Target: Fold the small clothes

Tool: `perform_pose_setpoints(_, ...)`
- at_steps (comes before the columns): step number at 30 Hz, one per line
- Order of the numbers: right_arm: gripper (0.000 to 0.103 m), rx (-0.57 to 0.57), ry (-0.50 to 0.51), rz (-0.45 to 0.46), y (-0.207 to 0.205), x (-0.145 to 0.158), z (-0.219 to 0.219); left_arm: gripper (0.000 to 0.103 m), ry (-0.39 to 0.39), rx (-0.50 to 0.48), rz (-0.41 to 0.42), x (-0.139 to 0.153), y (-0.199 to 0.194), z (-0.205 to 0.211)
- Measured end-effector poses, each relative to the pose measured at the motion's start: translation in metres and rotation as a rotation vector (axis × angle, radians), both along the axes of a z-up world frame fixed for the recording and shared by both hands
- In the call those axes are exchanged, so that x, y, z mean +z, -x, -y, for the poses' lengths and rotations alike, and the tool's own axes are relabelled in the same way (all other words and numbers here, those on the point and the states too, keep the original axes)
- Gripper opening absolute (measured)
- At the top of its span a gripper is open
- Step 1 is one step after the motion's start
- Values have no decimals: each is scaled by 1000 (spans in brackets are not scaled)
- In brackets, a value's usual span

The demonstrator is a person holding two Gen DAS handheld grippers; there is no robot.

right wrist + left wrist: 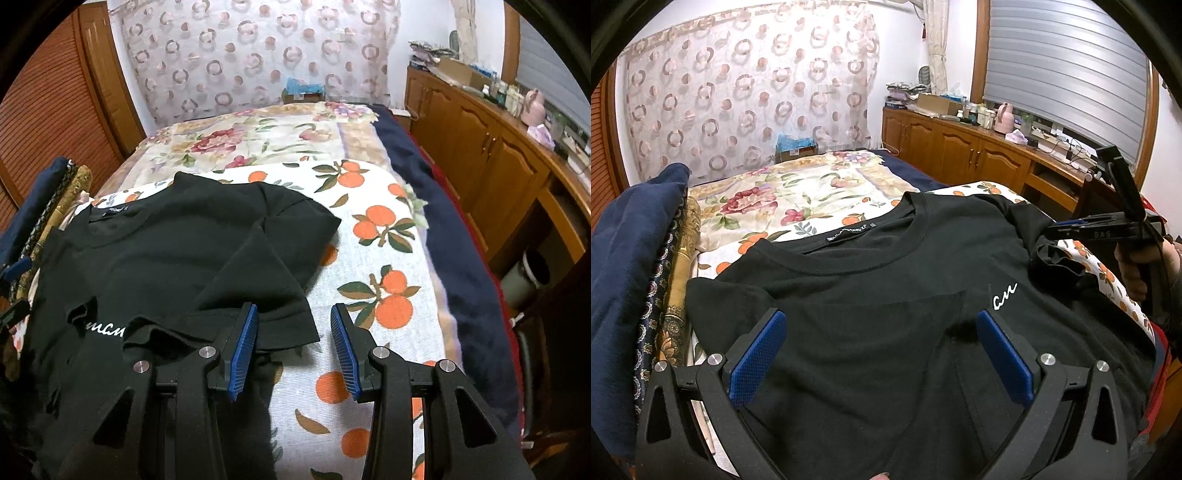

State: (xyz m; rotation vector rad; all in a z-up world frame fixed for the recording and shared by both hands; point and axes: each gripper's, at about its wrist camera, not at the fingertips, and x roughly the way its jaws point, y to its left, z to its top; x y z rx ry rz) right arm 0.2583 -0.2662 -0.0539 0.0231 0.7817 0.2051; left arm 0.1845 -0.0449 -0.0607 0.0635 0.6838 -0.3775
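A black short-sleeved cotton T-shirt [886,295] with small white script lettering on the chest lies front-up on the orange-fruit printed white bed cover [373,280], collar away from the person. That layout, flat and facing up, suits a sleeve-first fold, since both side edges can be reached from the near end of the bed.

The left gripper [881,354] hovers just above the shirt's chest, its blue-padded jaws spread wide with nothing between them. The fabric passes beneath the gap; whether the pads touch it cannot be told. Held there, it seems ready either to pin the body of the shirt or to wait its turn.

The right gripper [293,347] sits at the shirt's right sleeve [266,273]. Its jaws are moderately apart and empty: the left pad is over the sleeve's hem, the right pad over bare bed cover just beyond the edge. In the left wrist view the sleeve looks bunched beside those jaws, so the placement reads as straddling the hem in order to close on it and carry the sleeve inward.

Beyond both pairs of jaws lies a floral cream quilt [783,192]; to the left of the left jaws is a heap of dark blue fabric [631,236], well clear of the shirt. The folding appears barely begun, because the shirt body is fully spread.
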Motion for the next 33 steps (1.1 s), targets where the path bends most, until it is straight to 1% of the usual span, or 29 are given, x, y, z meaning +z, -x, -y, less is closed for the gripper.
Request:
perform_pose_setpoints(1, 43, 13, -11, 1, 0, 0, -1, 103, 0, 1, 0, 0, 0, 0)
perform_pose_setpoints(2, 35, 32, -19, 2, 0, 1, -4, 103, -1, 2, -1, 0, 0, 0)
perform_pose_setpoints(3, 24, 62, -20, 8, 1, 2, -8, 103, -2, 4, 0, 0, 0, 0)
perform_pose_setpoints(4, 10, 89, -3, 17, 1, 3, -14, 103, -3, 5, 0, -1, 0, 1)
perform_pose_setpoints(5, 9, 111, 22, 30, 1, 5, -21, 103, -2, 6, 0, -1, 0, 1)
perform_pose_setpoints(7, 4, 160, 37, 51, 2, 12, -33, 103, 0, 8, 1, -1, 0, 0)
perform_pose_setpoints(11, 4, 249, 60, 112, 2, 32, -59, 103, 4, 17, 4, -2, 1, -2)
perform_pose_setpoints(13, 4, 293, 54, 135, -1, 42, -73, 103, 6, 21, 5, -1, 1, -5)
perform_pose_setpoints(17, 4, 362, 33, 147, -10, 54, -97, 103, 8, 26, 8, -1, 1, -6)
perform_pose_setpoints(21, 4, 404, 66, 141, -17, 44, -115, 103, 10, 30, 10, 0, 1, -8)
perform_pose_setpoints(22, 8, 397, 77, 134, -19, 40, -118, 103, 10, 32, 10, 0, 1, -9)
perform_pose_setpoints(23, 18, 390, 80, 130, -21, 38, -118, 103, 10, 33, 9, 0, 1, -9)
perform_pose_setpoints(24, 24, 380, 77, 128, -23, 36, -115, 103, 10, 35, 9, -1, 1, -9)
perform_pose_setpoints(25, 35, 365, 78, 129, -25, 36, -113, 103, 9, 36, 9, -1, 0, -9)
perform_pose_setpoints(26, 40, 345, 83, 129, -25, 36, -113, 103, 8, 38, 9, 0, 0, -9)
perform_pose_setpoints(29, 42, 296, 106, 126, -22, 35, -109, 103, 6, 39, 9, -1, -1, -9)
perform_pose_setpoints(33, 42, 236, 127, 116, -12, 28, -91, 103, -3, 48, 13, -1, -2, -10)
